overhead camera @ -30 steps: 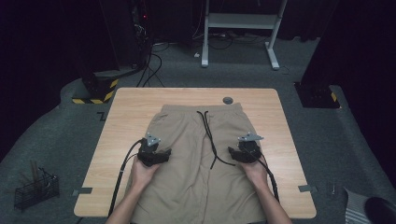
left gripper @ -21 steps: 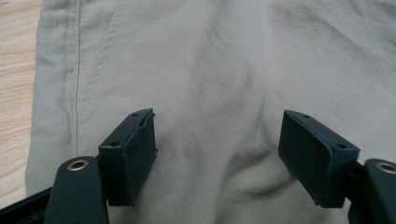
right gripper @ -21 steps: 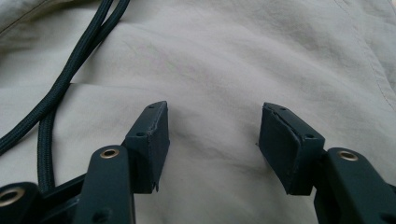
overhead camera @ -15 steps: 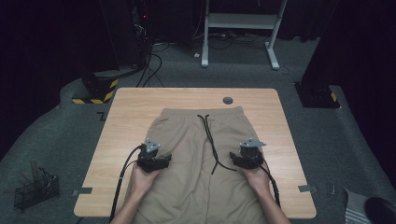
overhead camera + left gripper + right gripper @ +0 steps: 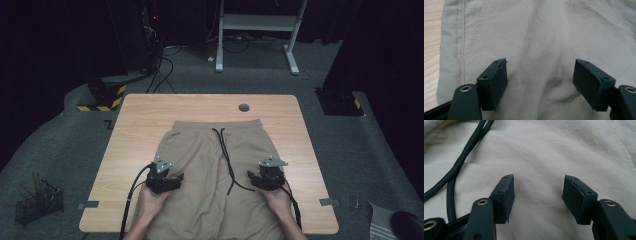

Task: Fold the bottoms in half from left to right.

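High view: khaki shorts (image 5: pixel 210 165) lie flat on the wooden bench (image 5: pixel 140 125), waistband toward the far edge, legs running off toward the person at the near edge. Black drawstring (image 5: pixel 226 155) trails down the middle of the fabric from the waistband. Left gripper (image 5: pixel 167 181) sits over the left leg of the shorts, right gripper (image 5: pixel 262 179) over the right leg, roughly level with each other and well apart, drawstring between them. A hand behind each, cables trailing back off the near edge. Small round grommet (image 5: pixel 244 107) in the bench just beyond the waistband. Wire basket (image 5: pixel 37 202) on the floor to the left, white desk frame (image 5: pixel 255 30) farther back.

Left gripper view: jaws spread wide, nothing clamped. Fabric of the shorts (image 5: pixel 531 37) lies under and between them, with a soft wrinkle (image 5: pixel 559 92) bunched up near the right-hand jaw. Side seam and pocket stitching (image 5: pixel 464 37) run along the left, bare bench (image 5: pixel 431 37) beyond that. Can't tell if the jaw tips actually touch the cloth.

Right gripper view: jaws also wide apart, gripping nothing. Smooth fabric (image 5: pixel 544 157) between them. Drawstring (image 5: pixel 456 167), doubled, runs diagonally at the left, outside the left-hand jaw and clear of it. A seam line (image 5: pixel 624 152) shows at the far right.
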The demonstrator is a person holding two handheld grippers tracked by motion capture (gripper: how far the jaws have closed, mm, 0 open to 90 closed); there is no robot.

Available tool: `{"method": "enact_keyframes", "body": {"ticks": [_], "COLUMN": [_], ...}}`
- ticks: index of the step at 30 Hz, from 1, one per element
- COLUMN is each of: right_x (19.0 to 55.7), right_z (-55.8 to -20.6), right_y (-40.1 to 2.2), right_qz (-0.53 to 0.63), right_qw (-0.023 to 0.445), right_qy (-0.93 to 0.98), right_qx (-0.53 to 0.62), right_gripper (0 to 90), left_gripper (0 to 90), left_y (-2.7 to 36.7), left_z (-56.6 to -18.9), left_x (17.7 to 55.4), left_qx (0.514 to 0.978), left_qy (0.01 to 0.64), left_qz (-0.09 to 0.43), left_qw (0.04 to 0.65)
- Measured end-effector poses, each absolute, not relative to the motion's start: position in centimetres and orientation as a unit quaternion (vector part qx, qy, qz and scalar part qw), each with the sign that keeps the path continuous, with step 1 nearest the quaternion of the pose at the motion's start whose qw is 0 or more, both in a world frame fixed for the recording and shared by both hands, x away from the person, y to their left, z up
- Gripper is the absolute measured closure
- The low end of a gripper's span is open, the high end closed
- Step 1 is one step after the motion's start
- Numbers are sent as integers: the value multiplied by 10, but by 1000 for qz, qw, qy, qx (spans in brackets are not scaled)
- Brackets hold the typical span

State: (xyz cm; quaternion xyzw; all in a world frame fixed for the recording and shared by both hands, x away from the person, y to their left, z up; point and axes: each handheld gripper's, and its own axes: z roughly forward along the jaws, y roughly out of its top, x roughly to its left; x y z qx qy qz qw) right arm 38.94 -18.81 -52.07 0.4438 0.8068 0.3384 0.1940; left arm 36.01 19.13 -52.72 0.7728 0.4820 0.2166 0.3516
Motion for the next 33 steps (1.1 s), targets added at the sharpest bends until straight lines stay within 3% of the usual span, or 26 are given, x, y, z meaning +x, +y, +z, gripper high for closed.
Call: {"method": "enact_keyframes", "body": {"ticks": [16, 22, 27, 33], "right_x": [375, 387, 418, 425], "right_z": [-517, -507, -507, -517], "right_y": [-189, -178, -163, -162], "right_qz": [326, 339, 345, 339], "right_qw": [186, 195, 194, 183], "right_qy": [815, 811, 801, 801], "right_qx": [442, 435, 449, 458], "right_gripper": [431, 459, 472, 471], "left_gripper": [273, 299, 311, 319], "left_y": [189, 180, 175, 173], "left_z": [-524, -507, -504, -512], "left_x": [347, 374, 407, 412], "left_qx": [782, 786, 780, 791], "left_qy": [479, 475, 485, 480], "left_qz": [205, 209, 215, 204], "left_qw": [341, 336, 330, 319]}}
